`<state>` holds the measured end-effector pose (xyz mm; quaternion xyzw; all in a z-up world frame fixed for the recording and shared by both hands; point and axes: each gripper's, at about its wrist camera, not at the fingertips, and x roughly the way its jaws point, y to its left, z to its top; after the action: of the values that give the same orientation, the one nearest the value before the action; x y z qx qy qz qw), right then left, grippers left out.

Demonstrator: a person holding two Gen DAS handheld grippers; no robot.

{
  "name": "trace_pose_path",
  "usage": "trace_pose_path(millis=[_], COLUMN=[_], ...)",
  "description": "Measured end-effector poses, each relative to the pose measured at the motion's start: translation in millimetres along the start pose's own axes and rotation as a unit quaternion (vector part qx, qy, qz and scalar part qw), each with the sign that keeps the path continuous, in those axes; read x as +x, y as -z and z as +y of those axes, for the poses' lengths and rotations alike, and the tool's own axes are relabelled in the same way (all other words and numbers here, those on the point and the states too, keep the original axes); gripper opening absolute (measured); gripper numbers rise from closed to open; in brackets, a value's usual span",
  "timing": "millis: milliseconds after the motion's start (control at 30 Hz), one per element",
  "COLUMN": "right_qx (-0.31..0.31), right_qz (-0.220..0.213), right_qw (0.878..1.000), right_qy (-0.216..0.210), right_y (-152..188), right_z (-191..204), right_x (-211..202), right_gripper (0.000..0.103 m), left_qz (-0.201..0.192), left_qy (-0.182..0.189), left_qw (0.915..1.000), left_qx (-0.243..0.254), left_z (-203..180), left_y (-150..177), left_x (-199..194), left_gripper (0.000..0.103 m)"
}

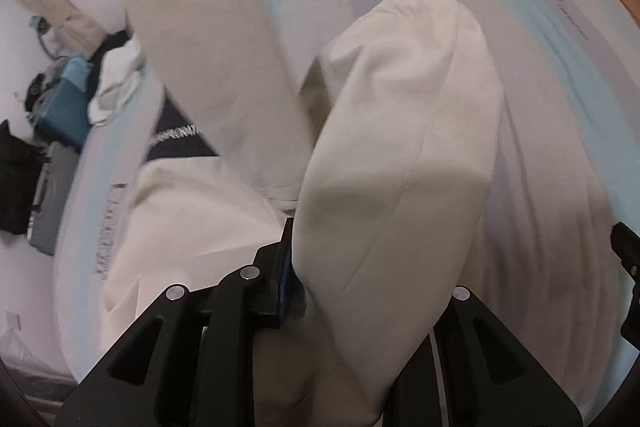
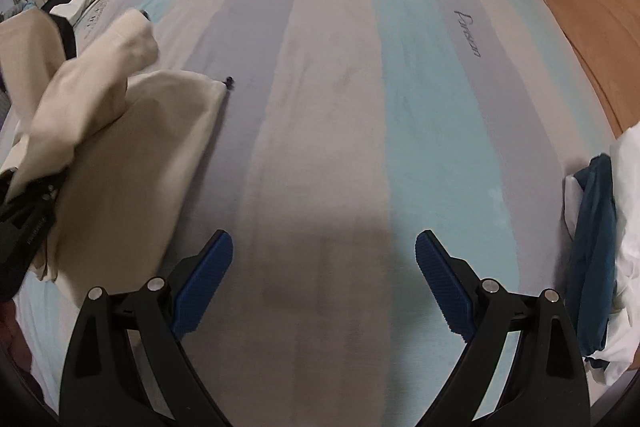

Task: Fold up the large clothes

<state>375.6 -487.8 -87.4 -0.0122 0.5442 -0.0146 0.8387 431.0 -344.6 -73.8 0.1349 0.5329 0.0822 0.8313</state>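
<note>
Black gripper (image 2: 324, 259) linkages, silver rivets, ribbed blue pads (image 2: 204, 283)

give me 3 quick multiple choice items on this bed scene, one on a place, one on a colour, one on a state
1. In the right wrist view, where do the cream trousers lie?
A. left side of the bed
B. right side of the bed
C. on the floor

2. What colour are the pads on the right gripper fingers?
A. red
B. blue
C. green

3. How is the right gripper?
A. shut on the trousers
B. shut on the sheet
C. open with nothing between the fingers

Answers:
1 A, the cream cloth fills the left of that view, on the striped sheet.
2 B, both pads show blue.
3 C, the fingers stand wide apart over bare sheet; the left gripper has the trousers.
</note>
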Motion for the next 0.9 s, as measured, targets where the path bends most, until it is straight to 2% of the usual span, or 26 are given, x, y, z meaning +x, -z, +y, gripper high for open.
trace_pose_path(millis=[300, 533, 900], right_qx=[0.017, 0.024, 0.039], right_qz=[0.017, 0.026, 0.026], right_qw=[1.0, 0.999, 0.999], right_qy=[0.002, 0.002, 0.008], right_y=[8, 11, 19], right_z=[-24, -33, -39], right_x=[17, 28, 18], right_gripper=[0.089, 0.089, 0.089], left_qz=[0.024, 0.025, 0.02], left_qy=[0.064, 0.066, 0.064], left_qw=[0.9976, 0.9972, 0.997], left_qx=[0.007, 0.023, 0.039], left_z=[-48, -54, -64], left_y=[-4, 6, 17], left_x=[30, 64, 48], left_gripper=[0.021, 0.023, 0.027])
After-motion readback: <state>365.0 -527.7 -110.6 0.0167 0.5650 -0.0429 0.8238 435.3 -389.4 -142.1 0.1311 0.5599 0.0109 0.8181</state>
